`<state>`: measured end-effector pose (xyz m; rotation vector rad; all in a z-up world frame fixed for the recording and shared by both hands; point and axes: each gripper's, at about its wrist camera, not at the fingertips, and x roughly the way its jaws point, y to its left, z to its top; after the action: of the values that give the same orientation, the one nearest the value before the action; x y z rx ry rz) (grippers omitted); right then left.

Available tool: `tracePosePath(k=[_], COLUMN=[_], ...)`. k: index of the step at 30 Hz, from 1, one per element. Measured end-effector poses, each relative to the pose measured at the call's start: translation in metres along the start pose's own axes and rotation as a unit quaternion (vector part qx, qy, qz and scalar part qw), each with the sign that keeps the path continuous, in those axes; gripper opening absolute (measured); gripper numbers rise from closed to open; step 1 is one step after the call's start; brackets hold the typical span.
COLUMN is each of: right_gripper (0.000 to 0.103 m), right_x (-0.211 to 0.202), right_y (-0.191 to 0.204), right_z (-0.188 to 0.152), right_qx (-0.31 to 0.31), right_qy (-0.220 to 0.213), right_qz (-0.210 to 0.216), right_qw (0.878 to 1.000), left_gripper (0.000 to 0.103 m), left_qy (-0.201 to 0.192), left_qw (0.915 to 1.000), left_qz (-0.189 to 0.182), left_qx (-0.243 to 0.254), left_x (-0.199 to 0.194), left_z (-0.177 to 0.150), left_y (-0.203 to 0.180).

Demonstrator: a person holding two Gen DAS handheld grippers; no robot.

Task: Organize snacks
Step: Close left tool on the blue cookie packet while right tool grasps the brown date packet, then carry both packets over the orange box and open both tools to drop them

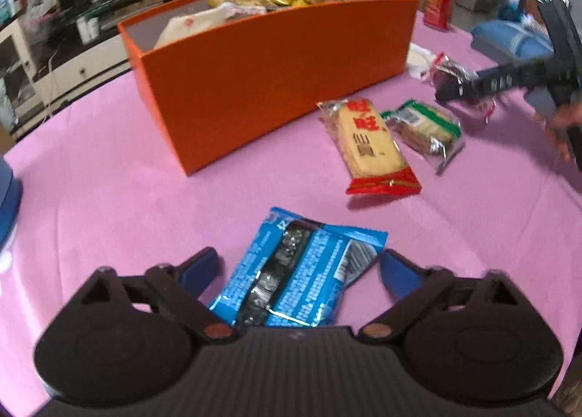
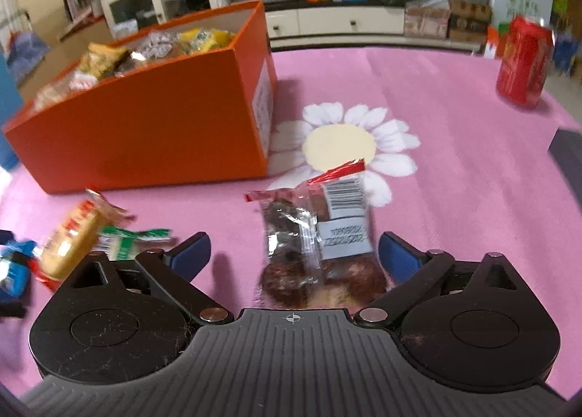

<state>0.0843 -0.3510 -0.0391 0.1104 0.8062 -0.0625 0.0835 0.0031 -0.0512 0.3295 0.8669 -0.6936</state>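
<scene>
Now your left tool (image 1: 298, 266) gapes around the shiny blue snack packet (image 1: 296, 271) near the tabletop's (image 1: 109, 199) front edge; your right tool (image 2: 294, 253) gapes around the clear cookie bag (image 2: 316, 246), ready for the tall orange box (image 2: 145, 133).

Brightness: both views are evenly and fairly brightly lit; colours on the pink tablecloth (image 2: 454, 126) look saturated.
Light source: a washed-out window glow shows at the upper right of the left wrist view.
Shadows: soft and short; the orange box (image 2: 145, 133) casts a faint one on the cloth beside its end wall.
Glare: small highlights on the blue snack packet (image 1: 294, 271) and the foil of the green-edged packet (image 1: 425, 129).
Blur: the right gripper (image 1: 473, 86) is smeared in the left wrist view; packets at the left edge of the right wrist view are streaked.
Distortion: strong fisheye bending, dark corners, curved table edge.
Focus: background shelves are soft.
</scene>
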Motion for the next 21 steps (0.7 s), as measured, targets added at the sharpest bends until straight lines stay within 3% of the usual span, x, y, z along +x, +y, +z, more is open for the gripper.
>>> tracePosePath(k=[1, 2, 3, 8, 10, 14, 19, 21], right_gripper=[0.074, 0.056, 0.04, 0.038, 0.038, 0.038, 0.038, 0.038], right_x=[0.0, -0.002, -0.006, -0.029, -0.044, -0.074, -0.086, -0.078], right_y=[0.002, 0.003, 0.001, -0.012, -0.016, -0.024, -0.003, 0.012], right_z=[-0.001, -0.002, -0.002, -0.007, -0.006, 0.002, 0.051, 0.079], right_qx=[-0.014, -0.023, -0.017, 0.007, 0.021, 0.075, 0.081, 0.068], right_qy=[-0.002, -0.006, -0.01, -0.019, -0.036, -0.081, -0.134, -0.148], right_qz=[-0.015, -0.025, -0.021, -0.003, 0.012, 0.065, 0.11, 0.115], right_qw=[1.0, 0.999, 1.0, 1.0, 0.999, 0.992, 0.982, 0.98], left_gripper=[0.073, 0.054, 0.052, 0.05, 0.05, 0.05, 0.05, 0.05], left_qy=[-0.002, -0.004, -0.003, -0.023, -0.053, -0.114, -0.162, -0.174], left_qw=[1.0, 0.9998, 0.9996, 0.9935, 0.9897, 0.9741, 0.9536, 0.9505], left_qz=[-0.007, -0.012, -0.01, -0.016, -0.011, -0.008, 0.001, 0.031], left_qx=[-0.006, -0.014, -0.027, -0.11, -0.133, -0.195, -0.253, -0.255], left_x=[-0.002, -0.005, -0.007, -0.025, -0.043, -0.07, -0.069, -0.06], left_z=[0.0, 0.001, 0.002, 0.005, 0.009, 0.03, 0.09, 0.118], left_y=[0.0, 0.0, 0.0, 0.011, 0.014, 0.025, 0.042, 0.047])
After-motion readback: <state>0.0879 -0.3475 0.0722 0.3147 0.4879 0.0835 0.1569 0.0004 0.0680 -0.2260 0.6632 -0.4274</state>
